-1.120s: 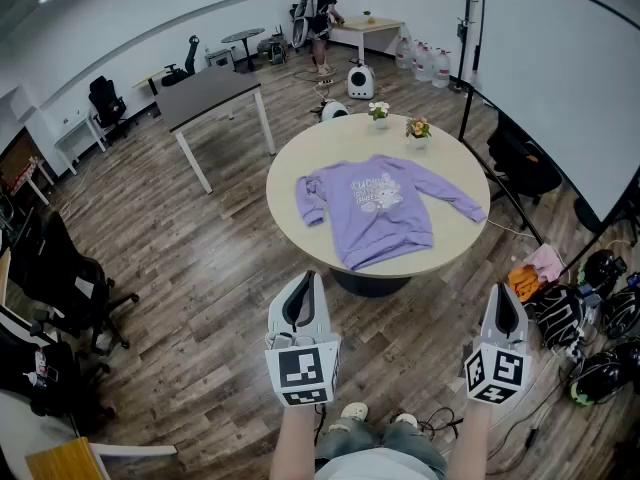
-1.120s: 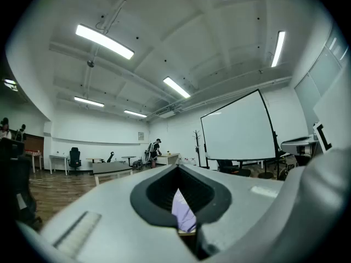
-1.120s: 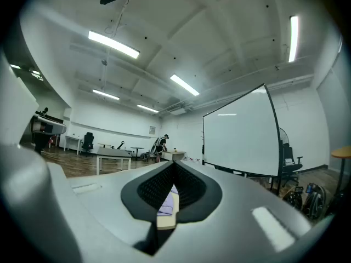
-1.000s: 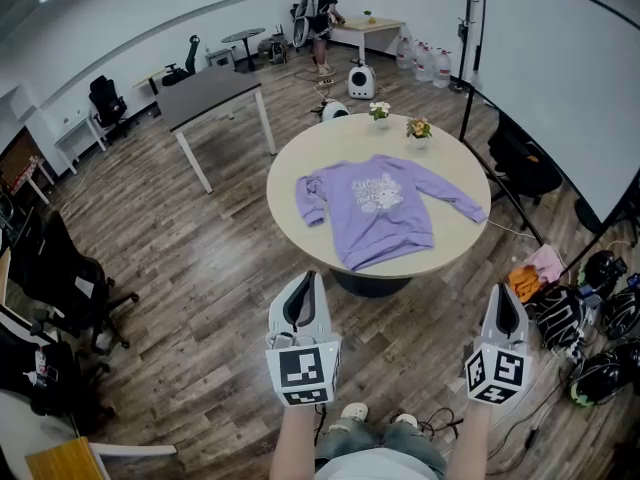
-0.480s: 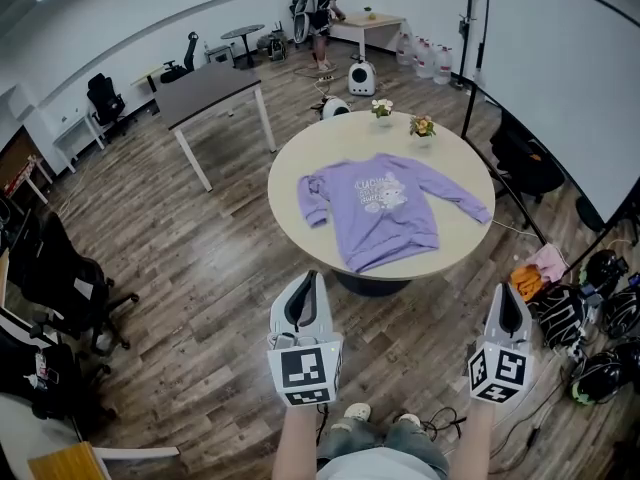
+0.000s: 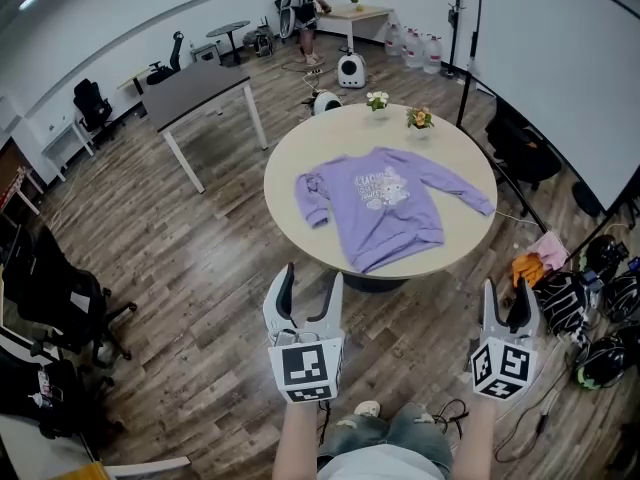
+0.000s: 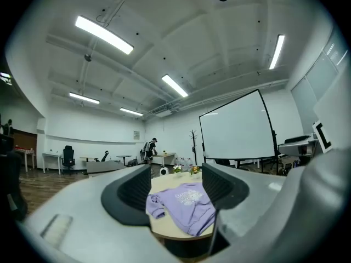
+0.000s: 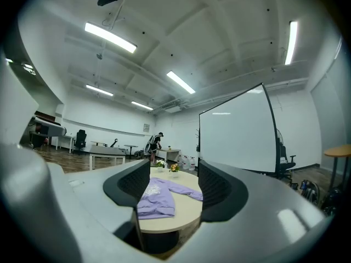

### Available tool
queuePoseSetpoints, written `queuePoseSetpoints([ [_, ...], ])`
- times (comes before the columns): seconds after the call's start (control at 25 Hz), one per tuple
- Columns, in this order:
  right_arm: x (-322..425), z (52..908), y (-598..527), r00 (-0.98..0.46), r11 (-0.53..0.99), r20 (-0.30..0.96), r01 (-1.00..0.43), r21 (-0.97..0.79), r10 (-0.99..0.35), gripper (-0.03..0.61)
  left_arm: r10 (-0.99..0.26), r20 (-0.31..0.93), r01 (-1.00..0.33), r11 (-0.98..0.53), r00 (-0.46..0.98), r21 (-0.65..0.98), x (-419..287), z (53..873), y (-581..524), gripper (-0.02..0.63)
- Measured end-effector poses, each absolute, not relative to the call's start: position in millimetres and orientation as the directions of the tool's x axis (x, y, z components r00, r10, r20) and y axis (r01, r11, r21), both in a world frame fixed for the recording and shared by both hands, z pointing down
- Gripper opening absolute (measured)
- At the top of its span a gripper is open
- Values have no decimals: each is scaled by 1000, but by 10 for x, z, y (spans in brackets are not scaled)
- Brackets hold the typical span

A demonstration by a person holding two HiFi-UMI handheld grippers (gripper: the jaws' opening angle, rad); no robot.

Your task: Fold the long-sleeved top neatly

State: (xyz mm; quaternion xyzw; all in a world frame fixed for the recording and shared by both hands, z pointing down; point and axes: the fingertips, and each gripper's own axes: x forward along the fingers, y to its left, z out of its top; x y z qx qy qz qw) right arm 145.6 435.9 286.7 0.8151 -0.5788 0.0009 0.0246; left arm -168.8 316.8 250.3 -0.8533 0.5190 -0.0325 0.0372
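Lilac top [image 6: 385,208] waits unfolded on the table [image 6: 320,143]; left gripper [image 6: 312,276] and right gripper [image 6: 506,290], both opening empty, must first reach it, I reckon.

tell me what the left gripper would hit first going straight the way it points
Probably the long-sleeved top on the round table, near its hem. The left gripper, jaws opening and empty, is far off, so height is unclear.

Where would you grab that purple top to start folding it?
Probably the cuff of the outstretched sleeve, coming from the table's right side: the top lies flat, front up, and that sleeve stretches out toward that edge, easy to pinch and swing across.
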Motion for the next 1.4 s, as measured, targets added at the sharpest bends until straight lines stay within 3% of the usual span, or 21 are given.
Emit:
queuePoseSetpoints([
  [0.24, 1472, 2921, 4305, 342, -341, 57, -940, 23, -938, 307, -876, 35, -872, -482, 481, -81, -1650, 2554, 3042, 410],
  [0.64, 1728, 3015, 3956, 336, -337, 71, -941, 2, -939, 278, -874, 48, -870, -486, 484, -79, -1418, 2627, 2747, 410],
  [1.4, 3178, 3097, 2464, 286, -291, 85, -956, -46, -954, 225, -910, 79, -907, -413, 407, -85, -140, 2665, 1408, 410],
])
